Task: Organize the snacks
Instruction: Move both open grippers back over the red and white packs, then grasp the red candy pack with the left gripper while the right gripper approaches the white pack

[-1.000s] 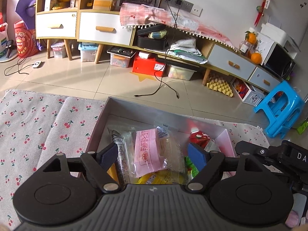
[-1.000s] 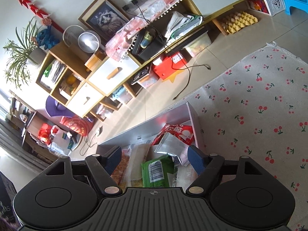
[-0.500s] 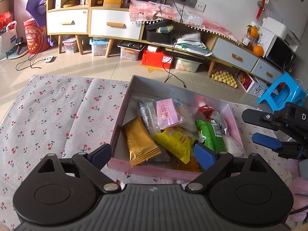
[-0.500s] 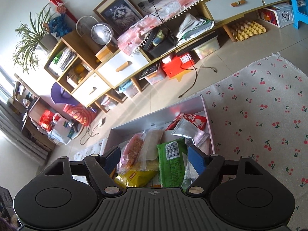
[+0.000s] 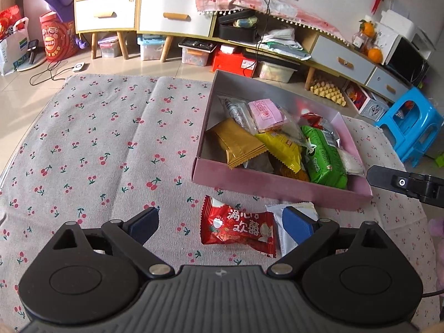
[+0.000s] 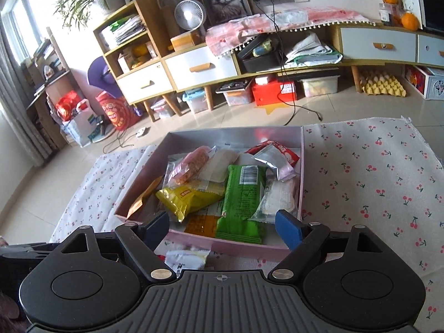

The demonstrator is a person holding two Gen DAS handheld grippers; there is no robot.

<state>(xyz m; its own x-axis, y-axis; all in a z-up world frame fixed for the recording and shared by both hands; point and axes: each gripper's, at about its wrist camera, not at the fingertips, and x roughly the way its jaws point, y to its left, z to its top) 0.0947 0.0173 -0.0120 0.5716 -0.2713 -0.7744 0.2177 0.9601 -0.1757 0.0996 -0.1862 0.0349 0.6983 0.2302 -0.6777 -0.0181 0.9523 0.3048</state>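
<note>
Change since a second ago: we see both cameras pulled back from the pink box [image 5: 277, 187]; the left view, then filled by the box's inside, now takes in the whole box and the cloth before it.
Newly in view: a red snack packet [image 5: 238, 229] and a white packet [image 5: 294, 213] lying on the cherry-print cloth [image 5: 111, 138], just in front of the box's near wall.
Right view: it was steeply tilted before and now sits level.
Left hand-held gripper [image 5: 222, 222]: jaws have just been opening and stand wide apart; we see the red packet lying on the cloth between them, pads not pressing on it. The right pad overlaps the white packet in the picture; we cannot tell whether it touches.
Right hand-held gripper [image 6: 222, 227]: jaws have just been opening, wide apart, holding nothing; it hangs over the box's near wall.
Snacks in the box: gold packet [image 5: 236, 144], yellow packet [image 5: 280, 149], green packet [image 5: 323, 158], pink packet [image 5: 266, 113], piled loosely, overlapping.
Box: on the cloth, open-topped.
</note>
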